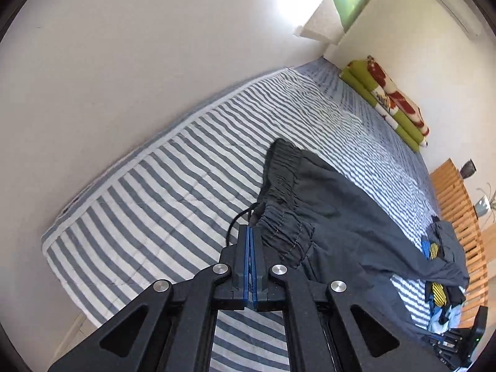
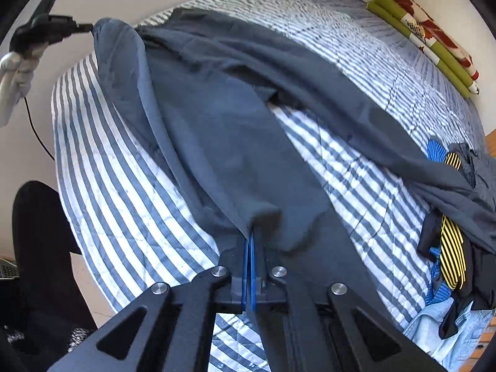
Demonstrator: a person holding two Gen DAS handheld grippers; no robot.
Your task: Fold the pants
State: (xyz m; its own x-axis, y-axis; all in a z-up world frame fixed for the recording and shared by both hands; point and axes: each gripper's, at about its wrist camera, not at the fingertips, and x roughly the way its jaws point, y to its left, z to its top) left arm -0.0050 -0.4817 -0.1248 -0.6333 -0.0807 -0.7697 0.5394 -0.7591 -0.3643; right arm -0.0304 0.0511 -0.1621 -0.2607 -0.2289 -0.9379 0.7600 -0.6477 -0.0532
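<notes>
Dark grey pants (image 1: 341, 217) lie across the striped bed, partly lifted. In the left wrist view my left gripper (image 1: 250, 230) is shut, its blue pads pinching the edge of the gathered elastic waistband (image 1: 280, 183), with a black drawstring loop (image 1: 237, 220) beside it. The right wrist view shows the pants (image 2: 217, 117) stretched between both grippers. There the left gripper (image 2: 88, 28) holds the waist corner up at the far left. My right gripper (image 2: 251, 234) is shut on the hem of one leg (image 2: 266, 214). The other leg trails off to the right.
The striped sheet (image 2: 130, 186) covers the bed, with a wall along its far side. A folded green and red blanket (image 2: 427, 40) lies at the far end. A pile of clothes (image 2: 449, 248) sits at the right edge by a wooden slatted frame (image 1: 455, 204). A white-gloved hand (image 2: 15, 74) holds the left gripper.
</notes>
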